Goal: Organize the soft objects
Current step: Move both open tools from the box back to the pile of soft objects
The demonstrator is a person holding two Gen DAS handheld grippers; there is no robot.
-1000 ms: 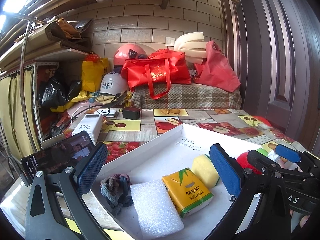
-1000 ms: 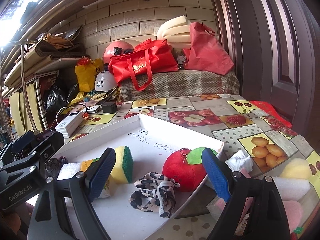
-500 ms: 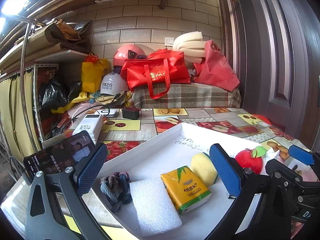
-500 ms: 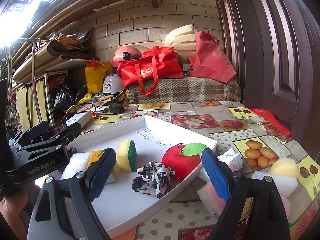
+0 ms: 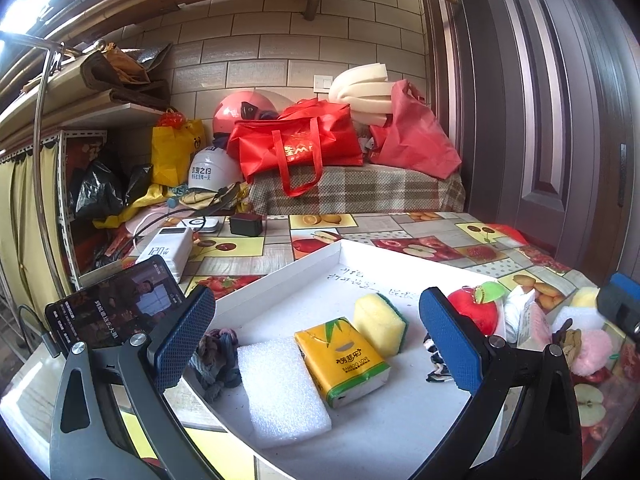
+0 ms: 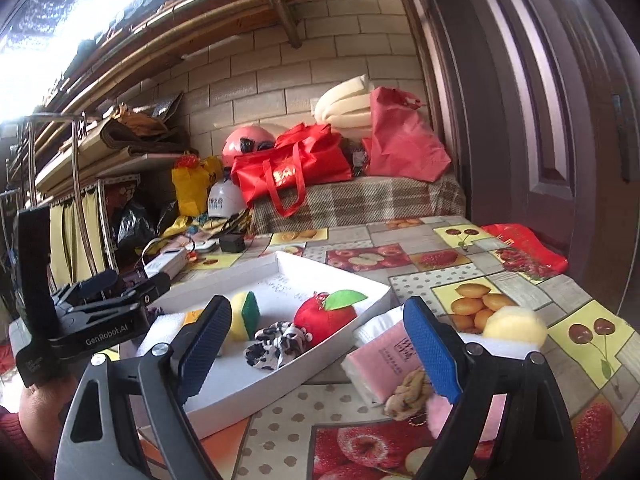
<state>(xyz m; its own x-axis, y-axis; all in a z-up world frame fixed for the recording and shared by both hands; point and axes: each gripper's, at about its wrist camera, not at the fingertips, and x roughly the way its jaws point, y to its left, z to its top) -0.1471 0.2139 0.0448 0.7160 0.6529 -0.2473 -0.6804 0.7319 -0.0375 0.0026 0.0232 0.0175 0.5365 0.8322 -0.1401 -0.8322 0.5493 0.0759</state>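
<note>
A white tray [image 5: 280, 280] [image 6: 340, 332] holds a foam pad [image 5: 280, 388], a yellow tissue pack [image 5: 340, 356], a yellow-green sponge [image 5: 378, 322] [image 6: 244, 312], a grey-blue scrunchie [image 5: 218, 356], a black-and-white scrunchie [image 6: 276, 344] and a red plush apple [image 6: 324, 314] [image 5: 474, 310]. My left gripper [image 5: 316, 340] hovers open over the tray's near side, nothing between its pads. My right gripper [image 6: 318, 350] stands open and empty, right of the tray's near corner. Beside the tray lie a pink tissue pack [image 6: 382, 360], a tan scrunchie [image 6: 408, 394], a pink puff [image 5: 592, 350] and a yellow sponge ball [image 6: 514, 322].
A phone [image 5: 116, 306] leans at the table's left edge, with a power bank [image 5: 166, 246] and a black charger [image 5: 246, 224] behind it. Red bags [image 5: 298, 148] and helmets fill the back. A dark door [image 6: 560, 120] stands at the right. A hand [image 6: 36, 412] holds the left gripper.
My right gripper has drawn back and swung right, from over the tray to the loose items beside it. The left gripper has shifted only slightly. Both stay open.
</note>
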